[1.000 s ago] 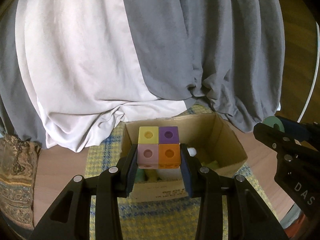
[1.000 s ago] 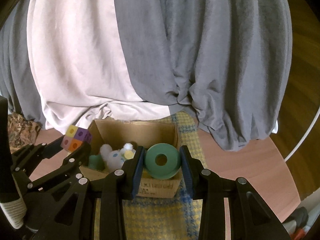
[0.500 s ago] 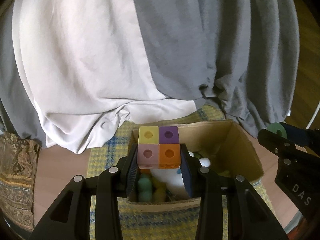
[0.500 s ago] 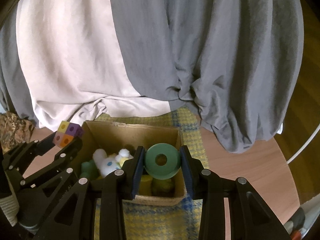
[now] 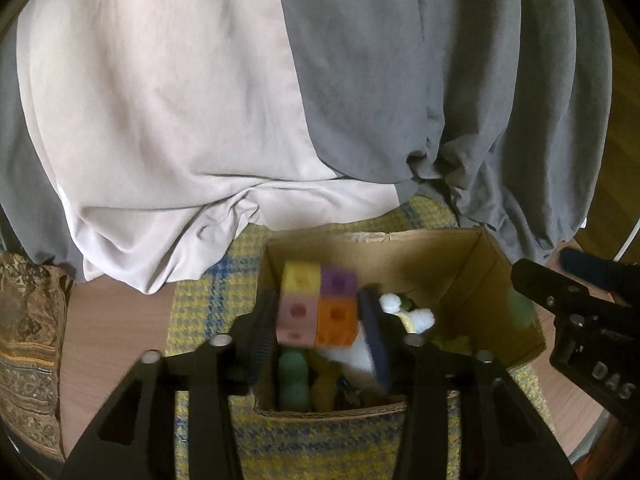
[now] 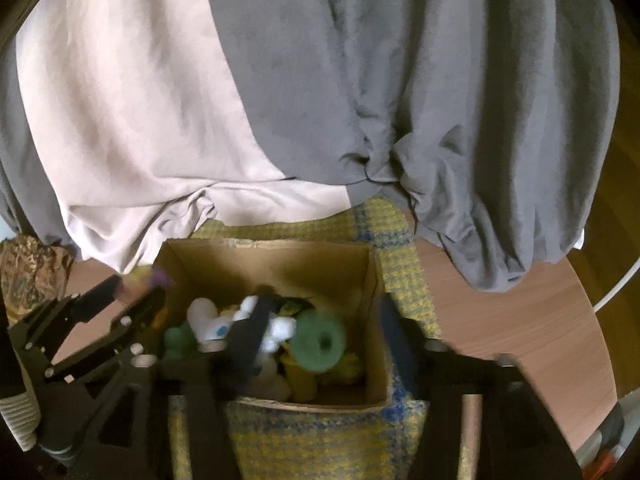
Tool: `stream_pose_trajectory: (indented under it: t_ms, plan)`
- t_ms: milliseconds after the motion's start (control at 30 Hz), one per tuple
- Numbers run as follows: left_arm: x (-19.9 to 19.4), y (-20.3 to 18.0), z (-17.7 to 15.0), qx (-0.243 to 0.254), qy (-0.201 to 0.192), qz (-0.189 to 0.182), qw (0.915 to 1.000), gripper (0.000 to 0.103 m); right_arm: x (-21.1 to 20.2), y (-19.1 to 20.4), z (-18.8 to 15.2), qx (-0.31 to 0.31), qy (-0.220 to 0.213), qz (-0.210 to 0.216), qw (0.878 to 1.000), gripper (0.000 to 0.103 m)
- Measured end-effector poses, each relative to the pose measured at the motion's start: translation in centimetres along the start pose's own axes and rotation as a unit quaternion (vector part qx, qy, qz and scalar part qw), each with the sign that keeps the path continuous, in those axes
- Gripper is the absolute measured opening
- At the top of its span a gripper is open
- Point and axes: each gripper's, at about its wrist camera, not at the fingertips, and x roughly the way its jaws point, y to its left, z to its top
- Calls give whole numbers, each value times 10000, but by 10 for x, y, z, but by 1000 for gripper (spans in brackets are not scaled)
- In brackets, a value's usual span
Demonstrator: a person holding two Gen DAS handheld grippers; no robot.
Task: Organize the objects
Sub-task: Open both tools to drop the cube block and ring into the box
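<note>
An open cardboard box (image 5: 472, 264) (image 6: 280, 256) stands on a yellow-and-blue woven mat. It holds a white plush toy (image 6: 212, 322) and green and yellow soft things. My left gripper (image 5: 318, 316) is over the box with its jaws spread slightly; the four-colour cube block (image 5: 318, 306) sits between them, blurred, with gaps at both sides. My right gripper (image 6: 324, 338) is open over the box. The green foam ring (image 6: 318, 344) is between its spread fingers, touching neither, above the toys and blurred.
A white and grey draped sheet (image 5: 240, 100) hangs behind the box. The mat (image 6: 304, 440) lies on a round wooden table (image 6: 520, 320). A patterned cushion (image 5: 28, 340) is at the left. A white hoop edge (image 6: 616, 288) shows at the right.
Both grippers moved forward over the box and opened. The green ring left the right gripper's fingers and drops into the box. The cube block came loose between the left fingers.
</note>
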Motion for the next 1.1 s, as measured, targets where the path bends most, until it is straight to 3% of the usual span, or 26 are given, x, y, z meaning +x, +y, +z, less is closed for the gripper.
stream_pose_trajectory:
  t_ms: [33,333,1100]
  plan:
    - [0,-1,0,21,4,-1,10000,71,-3,-1,0,16,-56,-28,10000,76]
    - [-15,-5,-2,119,-249,219,9994,99,-17,-4,0,25,-198,-230,9995,97]
    - [-48,-13,-31,-66,-380,372,9986,102,-54,-15,-30,129,-484,-357,9981,101]
